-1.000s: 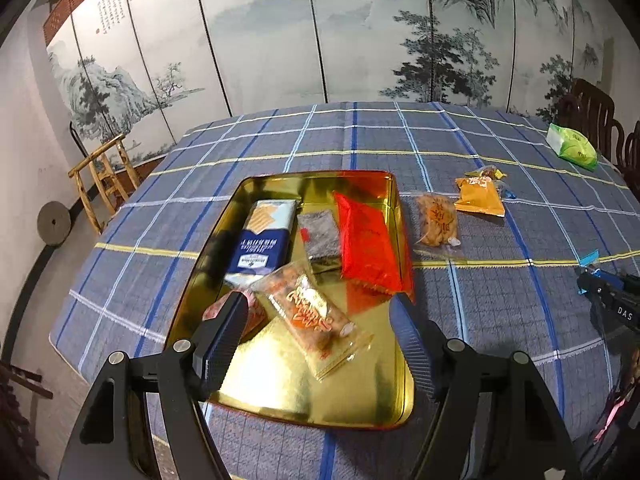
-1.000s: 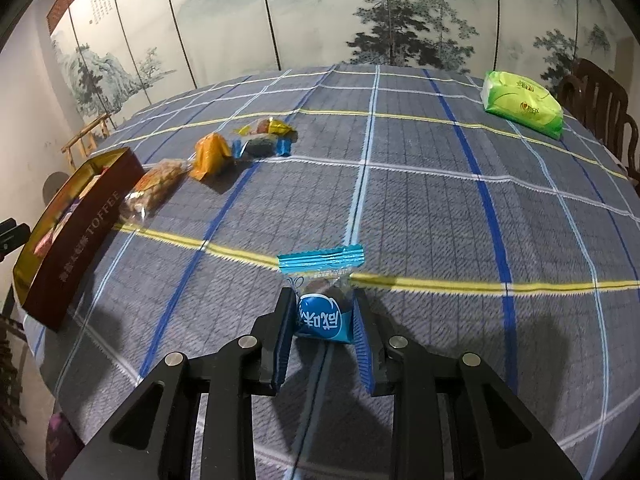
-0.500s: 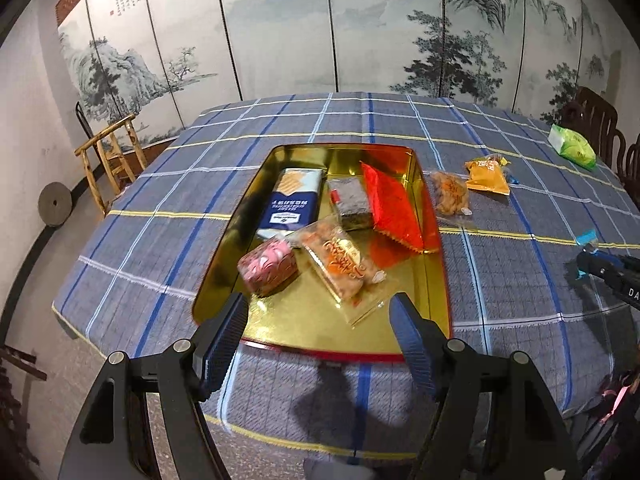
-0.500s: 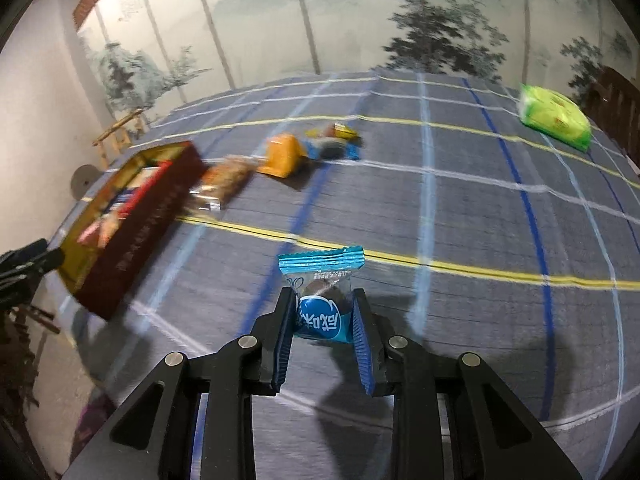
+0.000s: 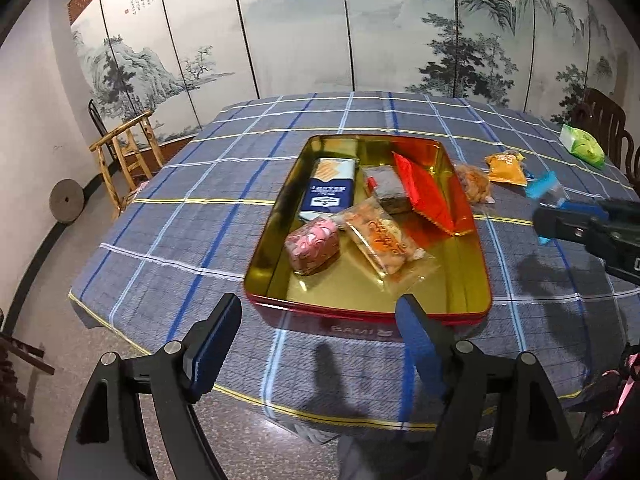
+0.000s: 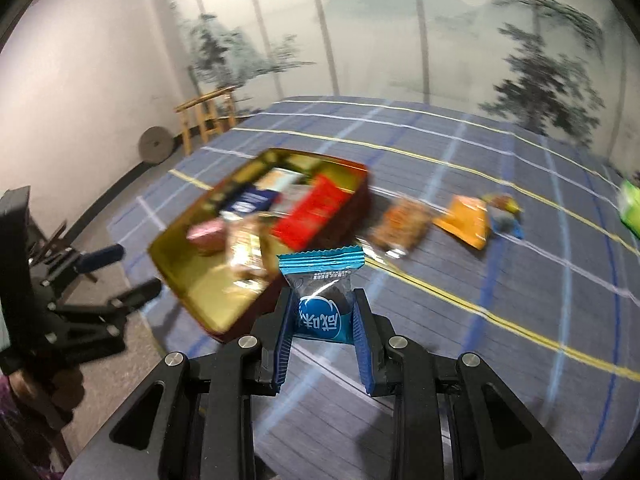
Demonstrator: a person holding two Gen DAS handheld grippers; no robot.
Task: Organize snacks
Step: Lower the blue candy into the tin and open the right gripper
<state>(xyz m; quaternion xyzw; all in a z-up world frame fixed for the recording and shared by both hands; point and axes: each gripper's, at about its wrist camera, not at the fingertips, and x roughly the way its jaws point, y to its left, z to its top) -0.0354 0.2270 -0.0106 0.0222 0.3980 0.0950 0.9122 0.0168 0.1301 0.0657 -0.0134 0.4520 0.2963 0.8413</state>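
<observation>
Blue-wrapped snack [image 6: 322, 300] sits clamped between the jaws of my right gripper [image 6: 323, 334], held in the air beside the gold tin [image 5: 478, 280] on the table [image 5: 192, 208]. My left gripper [image 5: 318, 344] has its jaws apart with nothing between them, having just widened, near the tin's front wall.

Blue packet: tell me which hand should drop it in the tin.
Right. The right gripper is shut on the blue packet, held above the cloth beside the tin. The left gripper is open and empty at the tin's near edge.
</observation>
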